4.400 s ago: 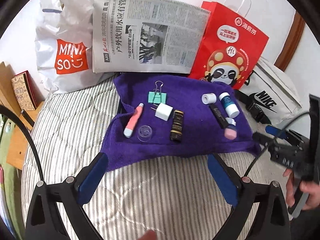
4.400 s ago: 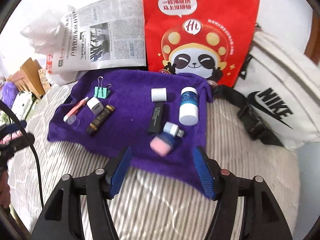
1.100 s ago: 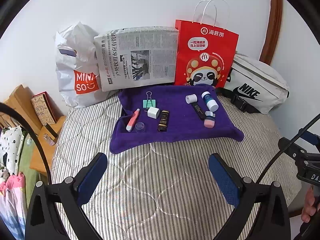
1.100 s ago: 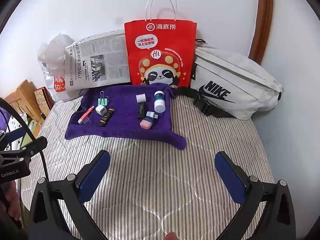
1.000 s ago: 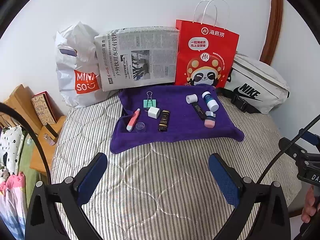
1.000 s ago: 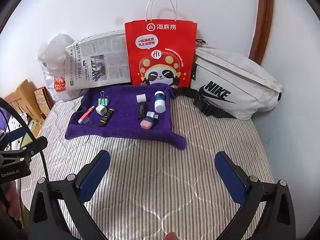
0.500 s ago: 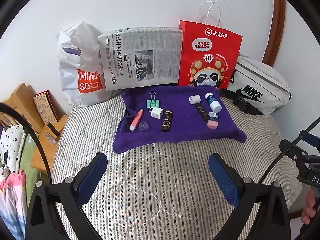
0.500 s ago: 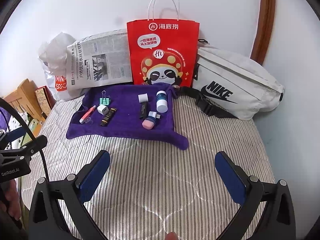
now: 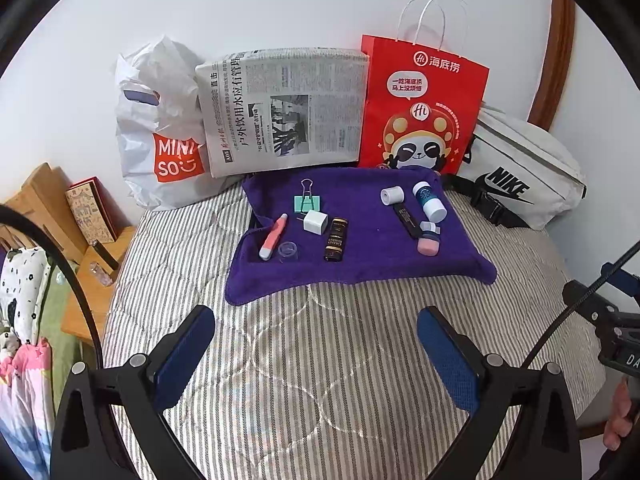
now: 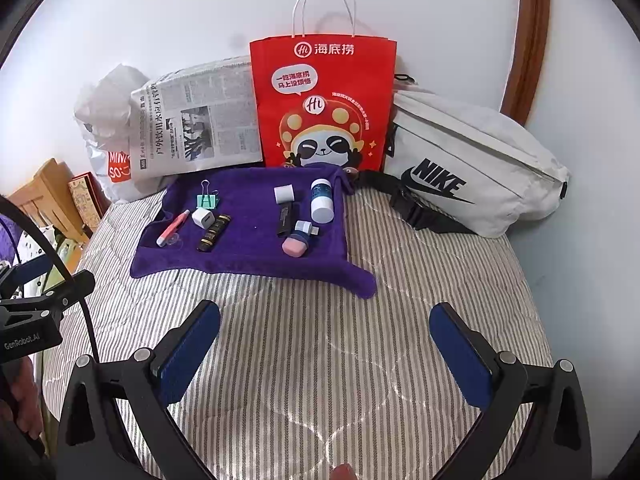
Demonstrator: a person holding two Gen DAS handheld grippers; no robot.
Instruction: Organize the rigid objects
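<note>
The left gripper (image 9: 316, 340) hangs above the striped bed (image 9: 320, 380) with its blue-padded fingers (image 9: 182, 356) spread wide and nothing between them; the right gripper (image 10: 324, 340) is likewise wide apart and empty over the same quilt. Both sit well short of the purple towel (image 9: 360, 256), which lies flat on the bed toward the wall.

On the towel the small things form two loose groups. At its left side: a green binder clip (image 9: 307, 201), a white charger cube (image 9: 315, 222) just in front of it, a pink pen-shaped stick (image 9: 273, 237) lying slanted, a clear round cap (image 9: 288, 249) just beside the stick's lower end, and a dark tube with gold print (image 9: 336, 239) lying lengthwise. At its right side: a small white roll (image 9: 391, 195), a white bottle with a blue label (image 9: 429, 200) on its side, a black stick (image 9: 407, 216) between them, and a pink-ended piece (image 9: 428, 245) touching what may be a small white and blue adapter (image 10: 306, 227), though the view is too coarse to be sure.

Behind the towel, propped along the wall, stand a white shopping bag (image 9: 160, 148), a folded newspaper (image 9: 284, 112), a red paper bag (image 9: 420, 112) and a grey waist bag (image 9: 524, 176). A hand (image 9: 618, 420) shows at the right edge of the left wrist view
</note>
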